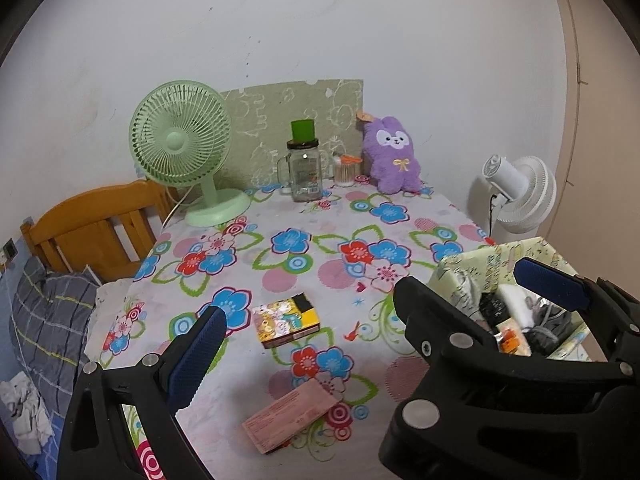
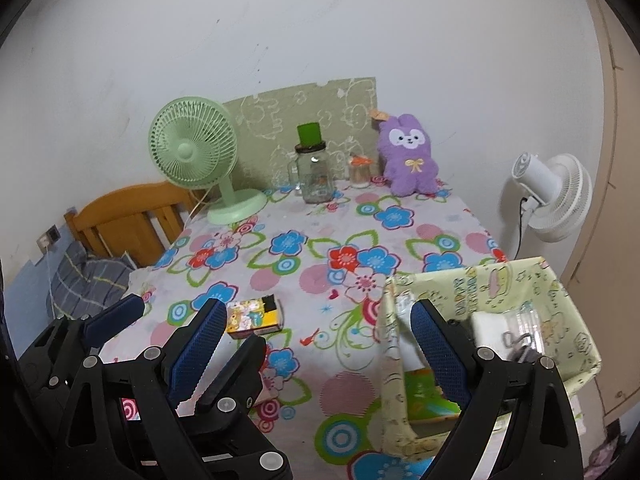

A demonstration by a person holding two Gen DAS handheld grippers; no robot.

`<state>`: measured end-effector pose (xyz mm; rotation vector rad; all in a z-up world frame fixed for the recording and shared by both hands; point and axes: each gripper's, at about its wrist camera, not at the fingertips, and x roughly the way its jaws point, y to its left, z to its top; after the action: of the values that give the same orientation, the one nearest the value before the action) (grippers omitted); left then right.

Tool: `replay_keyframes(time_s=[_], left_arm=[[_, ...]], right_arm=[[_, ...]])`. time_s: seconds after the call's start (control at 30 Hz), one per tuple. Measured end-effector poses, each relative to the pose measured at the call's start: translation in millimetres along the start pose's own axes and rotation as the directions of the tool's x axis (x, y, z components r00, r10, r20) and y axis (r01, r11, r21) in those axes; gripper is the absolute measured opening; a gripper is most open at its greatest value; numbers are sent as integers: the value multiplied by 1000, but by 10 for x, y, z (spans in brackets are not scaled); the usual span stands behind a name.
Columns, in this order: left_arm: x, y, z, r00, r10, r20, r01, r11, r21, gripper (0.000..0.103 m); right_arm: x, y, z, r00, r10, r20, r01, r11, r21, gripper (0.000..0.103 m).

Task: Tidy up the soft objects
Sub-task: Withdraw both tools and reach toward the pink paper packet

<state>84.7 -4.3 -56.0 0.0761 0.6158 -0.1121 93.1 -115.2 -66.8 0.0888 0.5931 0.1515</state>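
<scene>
Both grippers hover spread wide, empty: left gripper [image 1: 376,312] beside fabric basket [image 1: 472,258], right gripper [image 2: 320,336] over its near wall; purple plush [image 1: 394,154] upright well beyond basket, against wall

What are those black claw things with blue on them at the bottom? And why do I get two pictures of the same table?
Those are two grabber tools a person holds, one in each hand. Each has two fingers with blue pads and a small camera looking forward, so you get two pictures.

One picture is from the left gripper. The other is from the right gripper; it also shows the left one beside it. Both are open and hold nothing.

On the flowered tablecloth sit a purple plush bunny, a green fan, a glass jar, a small colourful box and a pink packet. A fabric basket with things inside is on the right.
</scene>
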Motion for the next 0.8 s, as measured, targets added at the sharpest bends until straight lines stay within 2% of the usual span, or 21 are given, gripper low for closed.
replay_keyframes(time_s=[0.33,0.8], left_arm=[[142,163,-133,999,8,-34,-8,1000,4,99],[365,381,-345,996,0,-92,1,1000,17,99]], right_arm=[[228,130,-116,998,47,-38,-47,999,1,95],[507,330,-288,993,59,-102,-63,997,-43,93]])
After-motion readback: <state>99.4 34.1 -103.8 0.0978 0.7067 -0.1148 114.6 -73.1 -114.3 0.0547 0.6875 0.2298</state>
